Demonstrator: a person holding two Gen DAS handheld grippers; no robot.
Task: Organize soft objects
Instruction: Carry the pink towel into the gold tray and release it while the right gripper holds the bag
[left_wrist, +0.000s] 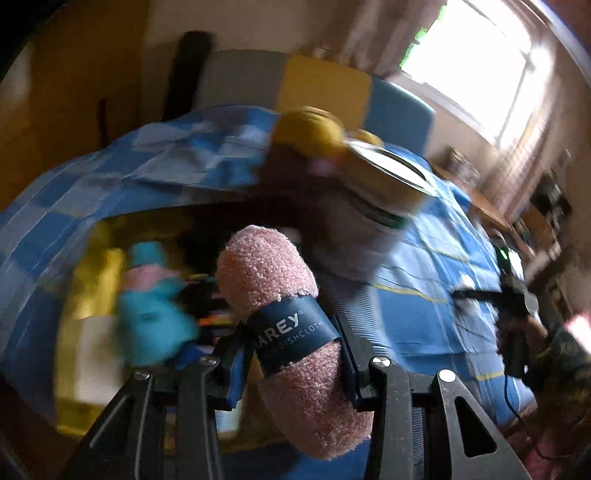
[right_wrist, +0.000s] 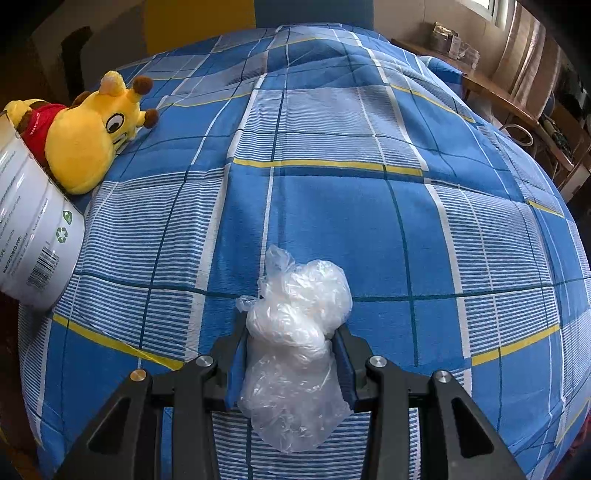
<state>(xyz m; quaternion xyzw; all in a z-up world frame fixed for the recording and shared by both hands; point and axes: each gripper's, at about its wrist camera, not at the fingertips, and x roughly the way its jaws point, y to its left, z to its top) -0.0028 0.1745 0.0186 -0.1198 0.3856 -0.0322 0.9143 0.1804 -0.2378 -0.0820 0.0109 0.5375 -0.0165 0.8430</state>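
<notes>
The left hand-held gripper (left_wrist: 295, 354) clamped a rolled pink dishcloth (left_wrist: 286, 332) at lower centre of its blurred view, above a yellow box (left_wrist: 92, 258) of soft items. The right hand-held gripper (right_wrist: 291, 350) pinched a crumpled clear plastic bag (right_wrist: 295, 332) over the blue checked bed (right_wrist: 369, 184). At left lay a yellow plush giraffe (right_wrist: 85, 136) touching a white can (right_wrist: 33, 229).

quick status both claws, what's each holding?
Left claw: shut on the pink dishcloth roll.
Right claw: shut on the crumpled clear plastic bag.
</notes>
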